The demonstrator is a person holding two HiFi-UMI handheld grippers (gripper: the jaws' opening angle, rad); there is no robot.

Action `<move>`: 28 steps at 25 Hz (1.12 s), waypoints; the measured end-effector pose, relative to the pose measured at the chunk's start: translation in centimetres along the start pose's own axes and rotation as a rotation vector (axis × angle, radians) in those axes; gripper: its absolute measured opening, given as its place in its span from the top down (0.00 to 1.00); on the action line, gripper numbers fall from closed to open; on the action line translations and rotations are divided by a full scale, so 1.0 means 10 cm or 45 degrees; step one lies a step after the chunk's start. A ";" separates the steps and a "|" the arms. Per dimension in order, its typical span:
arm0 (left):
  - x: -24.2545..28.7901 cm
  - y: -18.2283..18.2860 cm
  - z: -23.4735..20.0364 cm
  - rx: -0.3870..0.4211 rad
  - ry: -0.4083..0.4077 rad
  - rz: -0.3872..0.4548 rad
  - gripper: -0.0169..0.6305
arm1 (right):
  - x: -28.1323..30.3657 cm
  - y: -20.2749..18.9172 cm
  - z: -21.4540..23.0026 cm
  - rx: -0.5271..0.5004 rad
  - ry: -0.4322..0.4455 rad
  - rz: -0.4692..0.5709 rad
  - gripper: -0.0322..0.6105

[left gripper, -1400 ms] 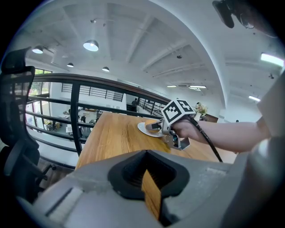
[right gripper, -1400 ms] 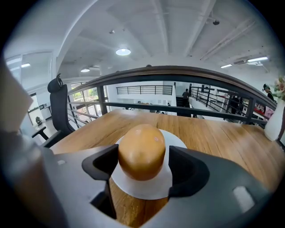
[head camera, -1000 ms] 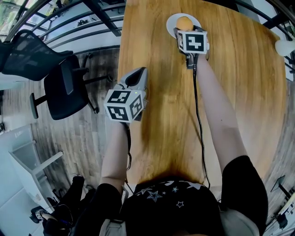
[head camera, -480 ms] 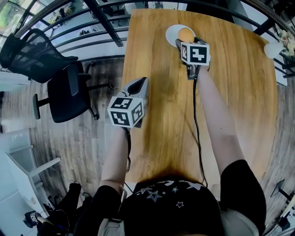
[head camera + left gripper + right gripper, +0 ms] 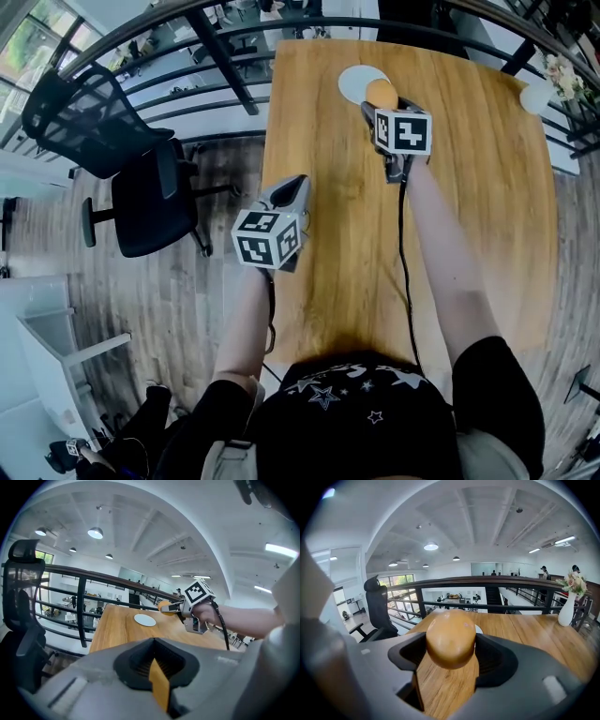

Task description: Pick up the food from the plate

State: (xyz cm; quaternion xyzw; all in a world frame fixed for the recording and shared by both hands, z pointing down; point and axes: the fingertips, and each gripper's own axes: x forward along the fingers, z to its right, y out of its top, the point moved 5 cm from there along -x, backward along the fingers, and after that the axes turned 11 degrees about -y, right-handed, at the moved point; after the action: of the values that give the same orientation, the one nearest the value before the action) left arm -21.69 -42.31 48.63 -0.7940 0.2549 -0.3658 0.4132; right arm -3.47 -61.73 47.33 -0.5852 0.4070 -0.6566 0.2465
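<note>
A round orange-brown bun (image 5: 381, 93) sits between the jaws of my right gripper (image 5: 380, 105), which is shut on it and holds it above the table, just off the near right rim of the white plate (image 5: 355, 82). In the right gripper view the bun (image 5: 451, 638) fills the gap between the jaws, with a sliver of the plate (image 5: 478, 629) behind it. The left gripper view shows the bun (image 5: 165, 606) lifted clear of the bare plate (image 5: 145, 619). My left gripper (image 5: 292, 189) hovers by the table's left edge with its jaws together and nothing in them.
The wooden table (image 5: 469, 206) runs away from me, with a white vase of flowers (image 5: 536, 94) at its far right corner. A black railing (image 5: 216, 47) borders the far and left sides. A black office chair (image 5: 141, 197) stands on the floor to the left.
The right gripper has drawn the bun back from over the plate's middle to its near right rim, leaving the plate bare. The left gripper has stayed by the table's left edge.
</note>
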 end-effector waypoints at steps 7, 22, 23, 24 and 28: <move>-0.16 -0.11 0.21 -0.007 -0.038 -0.003 0.97 | -0.52 -0.13 -0.06 -0.010 0.027 0.024 0.44; -0.42 -0.30 0.79 0.032 -0.106 -0.025 0.97 | -1.52 -0.56 -0.17 0.050 0.147 0.093 0.44; -0.46 -0.32 0.85 0.041 -0.102 -0.024 0.97 | -1.59 -0.58 -0.17 0.054 0.159 0.102 0.44; -0.50 -0.34 0.91 0.050 -0.096 -0.020 0.97 | -1.67 -0.59 -0.16 0.055 0.171 0.116 0.44; -0.65 -0.39 1.12 0.063 -0.070 -0.007 0.97 | -1.95 -0.64 -0.10 0.078 0.206 0.159 0.44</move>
State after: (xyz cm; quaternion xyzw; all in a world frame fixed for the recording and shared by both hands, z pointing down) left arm -16.33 -30.39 45.13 -0.7940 0.2321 -0.3512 0.4385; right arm 0.28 -42.33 41.55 -0.4960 0.4410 -0.6972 0.2709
